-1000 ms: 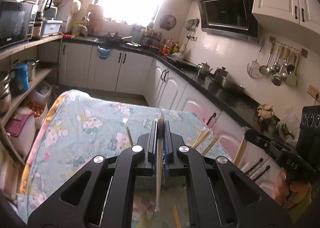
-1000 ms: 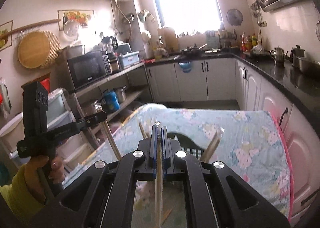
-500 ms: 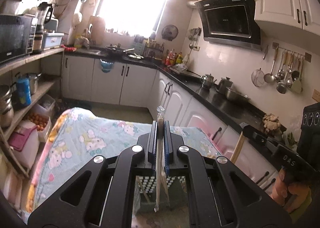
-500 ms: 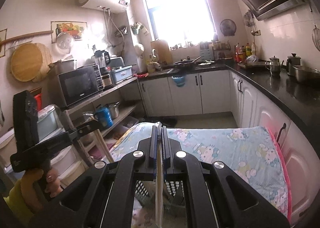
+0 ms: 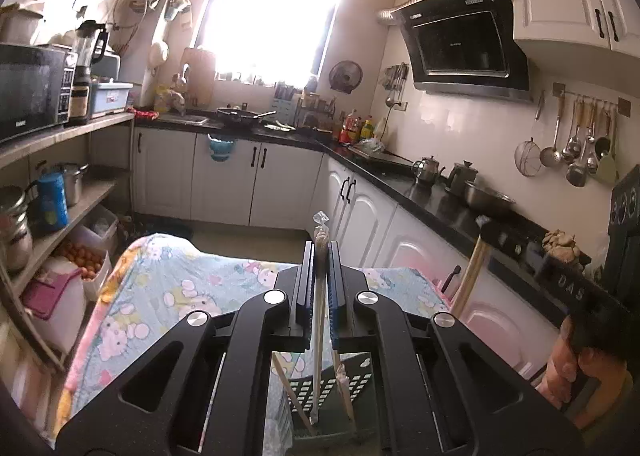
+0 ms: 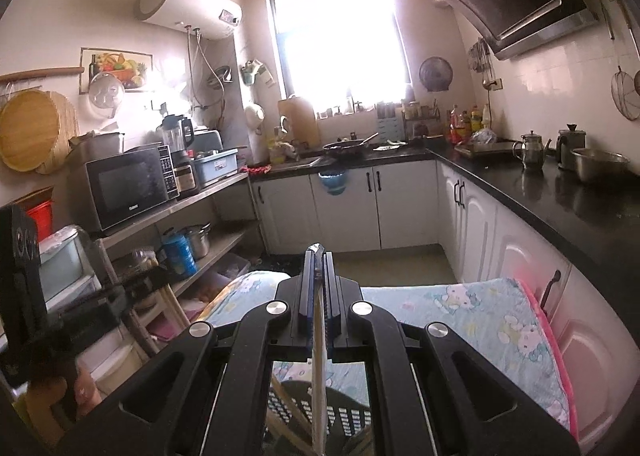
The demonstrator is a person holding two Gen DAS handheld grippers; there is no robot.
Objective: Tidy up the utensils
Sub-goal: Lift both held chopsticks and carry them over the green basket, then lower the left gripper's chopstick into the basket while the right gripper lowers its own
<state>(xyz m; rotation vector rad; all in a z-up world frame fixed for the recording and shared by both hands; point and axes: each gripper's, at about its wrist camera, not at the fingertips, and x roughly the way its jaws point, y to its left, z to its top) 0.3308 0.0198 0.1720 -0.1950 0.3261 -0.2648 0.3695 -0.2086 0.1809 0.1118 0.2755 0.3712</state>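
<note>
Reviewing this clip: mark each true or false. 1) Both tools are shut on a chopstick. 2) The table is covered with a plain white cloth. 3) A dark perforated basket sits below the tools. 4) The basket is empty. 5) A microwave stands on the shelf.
1) True: the left tool and right tool each clamp a chopstick.
2) False: the tablecloth is light blue with a cartoon print.
3) True: the basket shows under both.
4) False: other chopsticks already lean inside it.
5) True: the microwave is on the shelf.
</note>
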